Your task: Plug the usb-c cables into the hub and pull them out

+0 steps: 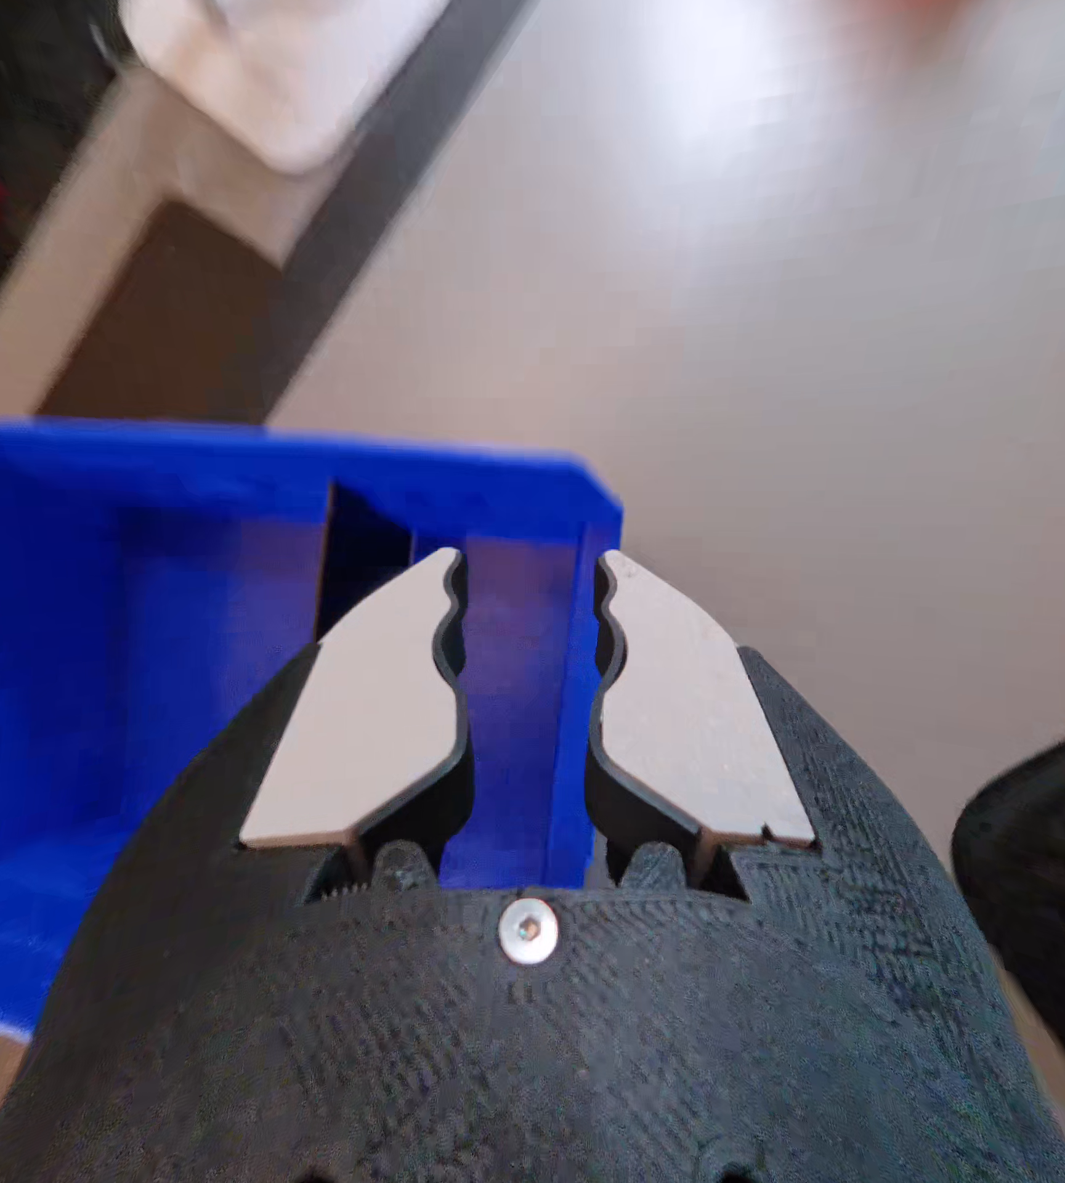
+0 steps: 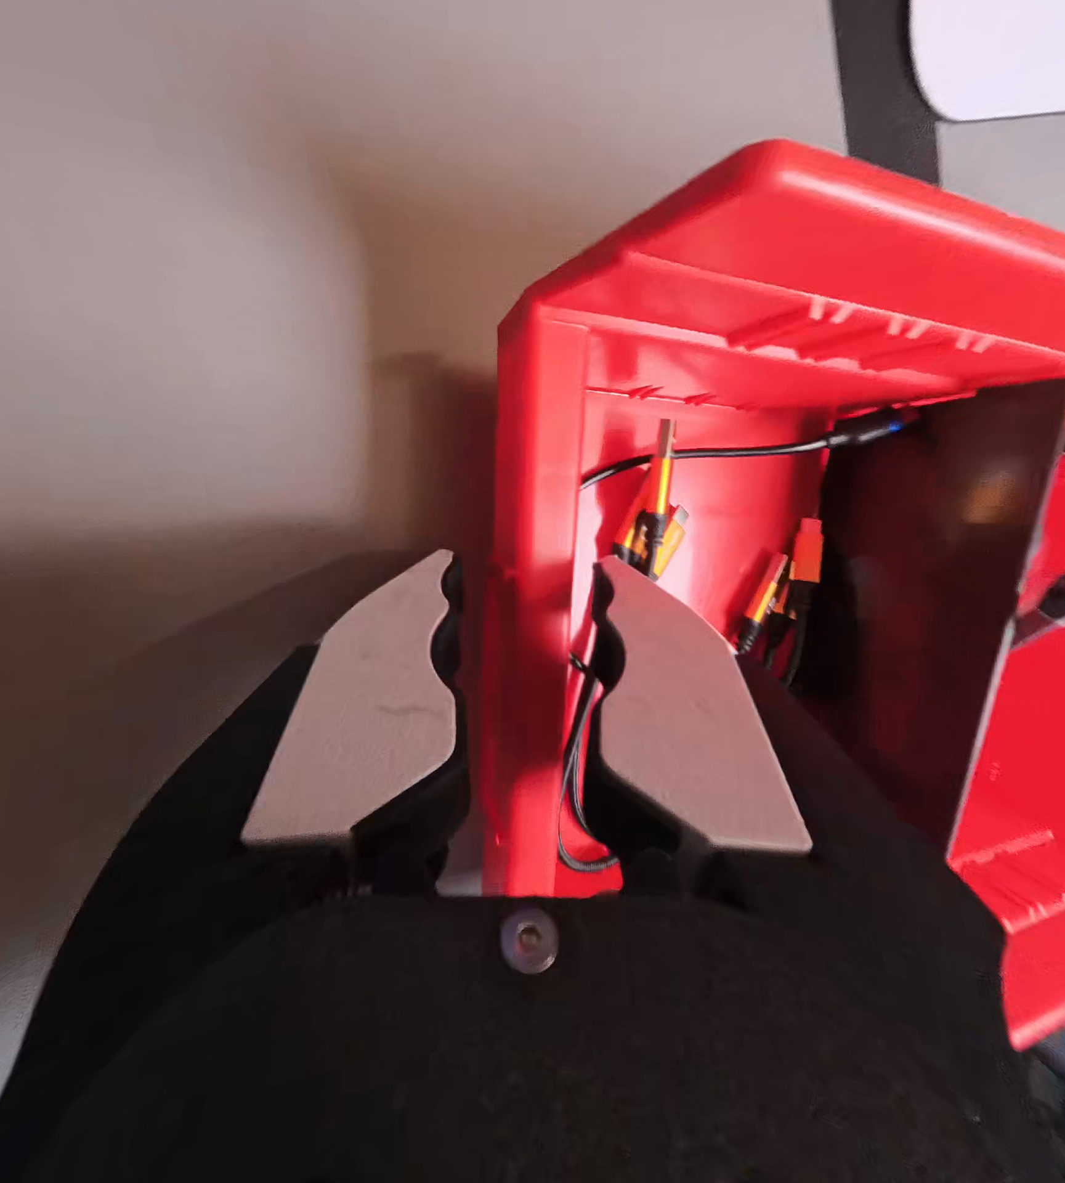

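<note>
**Black printed grippers, pale grey finger plates**

Left gripper (image 1: 526, 563): rough, layered black plastic body, two flat pale grey fingers (image 1: 363, 723) edged in wavy black rubber, one silver hex screw (image 1: 528, 929) at centre. Right gripper (image 2: 526, 566): same build, faint scuffs on grey plates, duller screw (image 2: 527, 939).

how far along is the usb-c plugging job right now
Nothing looks done: no hub shows in either view. The cables with orange connectors lie loose in the red bin, unplugged. In hand: nothing. The right gripper is open, straddling the bin's corner wall; the left gripper is open over the blue bin. Left: picking cables, plugging, pulling out.
</note>
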A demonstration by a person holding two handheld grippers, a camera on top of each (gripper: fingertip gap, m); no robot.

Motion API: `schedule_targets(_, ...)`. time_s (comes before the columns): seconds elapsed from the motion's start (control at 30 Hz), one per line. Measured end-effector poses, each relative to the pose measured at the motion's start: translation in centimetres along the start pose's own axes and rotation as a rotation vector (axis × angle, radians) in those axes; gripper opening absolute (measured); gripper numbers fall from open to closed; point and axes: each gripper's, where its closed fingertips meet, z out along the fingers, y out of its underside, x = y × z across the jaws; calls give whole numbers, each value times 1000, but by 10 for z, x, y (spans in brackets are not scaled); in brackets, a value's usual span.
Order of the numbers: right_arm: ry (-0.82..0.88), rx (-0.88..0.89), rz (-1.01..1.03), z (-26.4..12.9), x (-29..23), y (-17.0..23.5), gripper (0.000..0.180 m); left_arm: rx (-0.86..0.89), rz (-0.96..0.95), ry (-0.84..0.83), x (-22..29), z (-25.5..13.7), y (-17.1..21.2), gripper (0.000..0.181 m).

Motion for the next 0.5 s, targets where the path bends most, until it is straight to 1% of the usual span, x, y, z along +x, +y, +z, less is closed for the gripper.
schedule_targets(0.03, 3, -19, -20, 8, -1, 0, 31, -63, -1, 10, 0, 4, 20, 40)
schedule_targets(0.07, 31, -44, -53, 15, 0, 0, 28, -118, -5, 23, 1, 7, 37, 44)
schedule_targets(0.13, 86, -89, -115, 21, 3, -3, 29, -194, -8, 35, 4, 15, 63, 49)
schedule_targets(0.2, 89, -108, -133, 21, -1, -7, 29, -222, -10, 51, 8, 24, 75, 50)
schedule_targets(0.3, 56, -73, -151, 17, -18, -14, 28, -190, 20, 103, 19, 29, 68, 31)
schedule_targets(0.5, 54, -13, -271, -5, -77, -19, 28, -198, 106, 81, 32, 41, 45, 23)
